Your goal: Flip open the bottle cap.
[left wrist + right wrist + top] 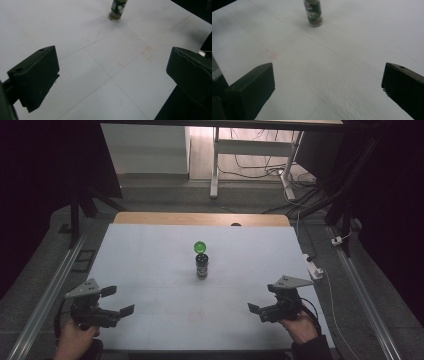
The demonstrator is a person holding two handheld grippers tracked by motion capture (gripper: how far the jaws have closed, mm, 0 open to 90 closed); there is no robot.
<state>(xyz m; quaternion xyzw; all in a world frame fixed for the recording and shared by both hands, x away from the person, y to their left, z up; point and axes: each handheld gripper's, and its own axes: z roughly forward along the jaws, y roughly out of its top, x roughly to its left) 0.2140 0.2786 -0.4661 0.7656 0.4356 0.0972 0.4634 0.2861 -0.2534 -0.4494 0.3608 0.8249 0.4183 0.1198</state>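
Note:
A small dark jar (202, 266) stands upright in the middle of the white table (150, 255), and a green ball (200, 247) rests on its top. Its lower part shows in the left gripper view as the jar (118, 9) and in the right gripper view as the jar (313, 13). My left gripper (118, 301) is near the front left, held open over bare table, well short of the jar. Near the front right my right gripper (264, 301) is open too, nothing between its jaws. Both point toward the table's middle.
Faint red marks (148, 52) and thin grid lines cross the tabletop. A white plug block (315, 270) with a cable sits at the right edge. Metal rails (55, 285) run along both sides. A wooden strip (200, 218) borders the far edge; desk legs and cables lie beyond.

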